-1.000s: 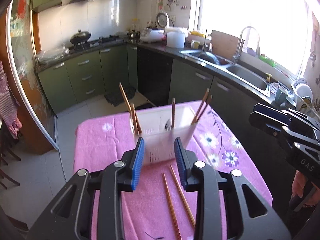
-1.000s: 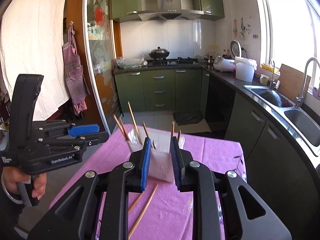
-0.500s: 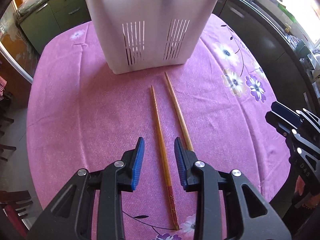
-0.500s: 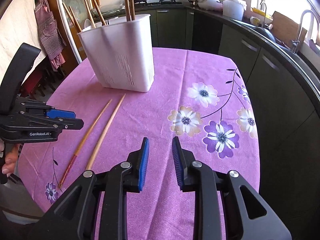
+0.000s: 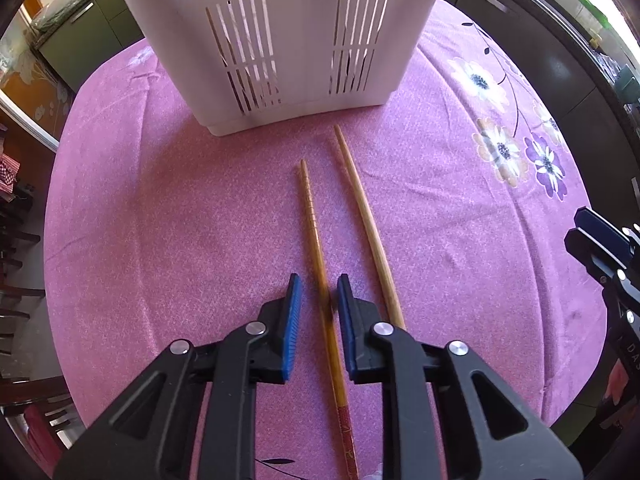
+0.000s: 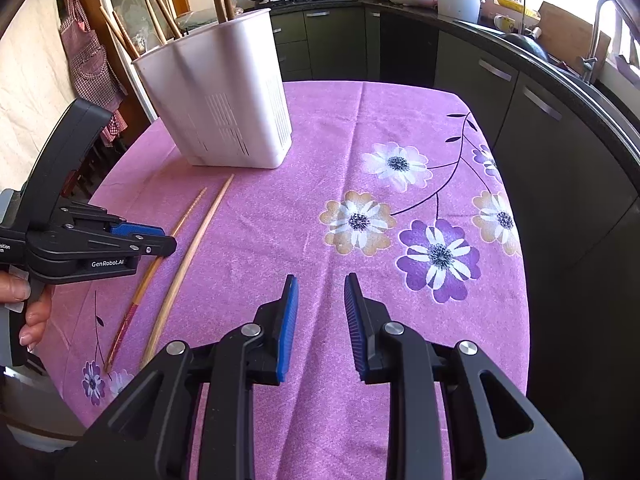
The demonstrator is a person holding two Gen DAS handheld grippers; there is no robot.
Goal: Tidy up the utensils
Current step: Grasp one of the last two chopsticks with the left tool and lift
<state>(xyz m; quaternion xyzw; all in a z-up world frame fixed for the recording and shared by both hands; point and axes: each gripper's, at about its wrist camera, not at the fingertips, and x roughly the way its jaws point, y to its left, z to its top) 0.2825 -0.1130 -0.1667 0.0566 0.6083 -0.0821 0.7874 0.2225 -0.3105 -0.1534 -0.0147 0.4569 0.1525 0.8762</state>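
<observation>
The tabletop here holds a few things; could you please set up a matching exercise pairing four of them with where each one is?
Things:
1. darker chopstick
2. paler chopstick
3. white holder
4. right gripper

Places:
A. standing at the far side of the pink cloth, chopsticks poking out the top
B. lying flat, just outside the left gripper
C. between the closing jaws of the left gripper
D. over bare cloth beside the printed flowers, nothing between its jaws

Pairs: 1-C, 2-B, 3-A, 4-D
</observation>
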